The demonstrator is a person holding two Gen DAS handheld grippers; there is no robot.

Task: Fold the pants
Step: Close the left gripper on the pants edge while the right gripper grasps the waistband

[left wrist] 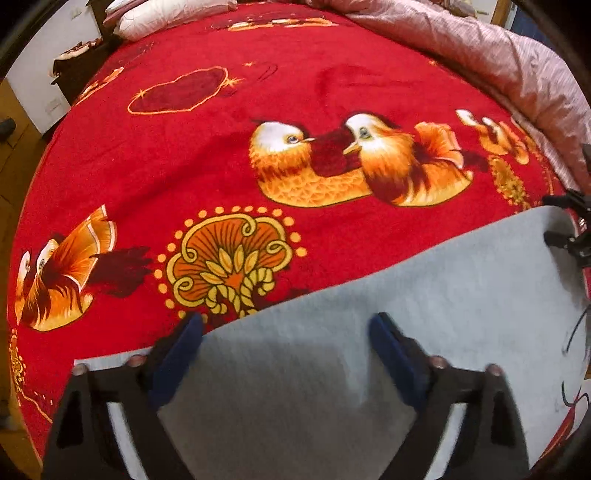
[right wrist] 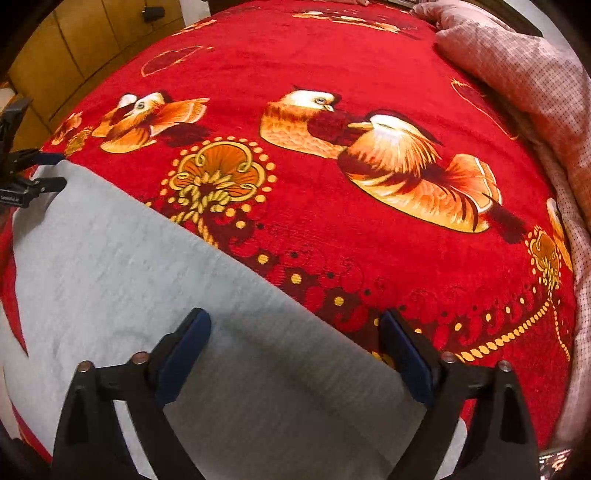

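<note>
Light grey pants (left wrist: 369, 350) lie flat on a red blanket (left wrist: 221, 166) with a duck pattern. My left gripper (left wrist: 288, 328) hovers open over the pants' far edge, its blue-padded fingers (left wrist: 184, 343) spread wide with nothing between them. In the right wrist view the pants (right wrist: 129, 277) fill the lower left, and my right gripper (right wrist: 295, 325) is open above their edge, one finger over cloth and the other finger (right wrist: 402, 347) over the blanket. Each gripper also shows in the other's view: the right gripper (left wrist: 561, 219) at the pants' right end, the left gripper (right wrist: 48, 170) at the left end.
A pink checked quilt (right wrist: 535, 92) is bunched along the bed's right side and far corner. White pillows (left wrist: 166, 14) lie at the head. A white cabinet (left wrist: 40, 74) and wooden cupboard doors (right wrist: 74, 48) stand beyond the bed's left edge.
</note>
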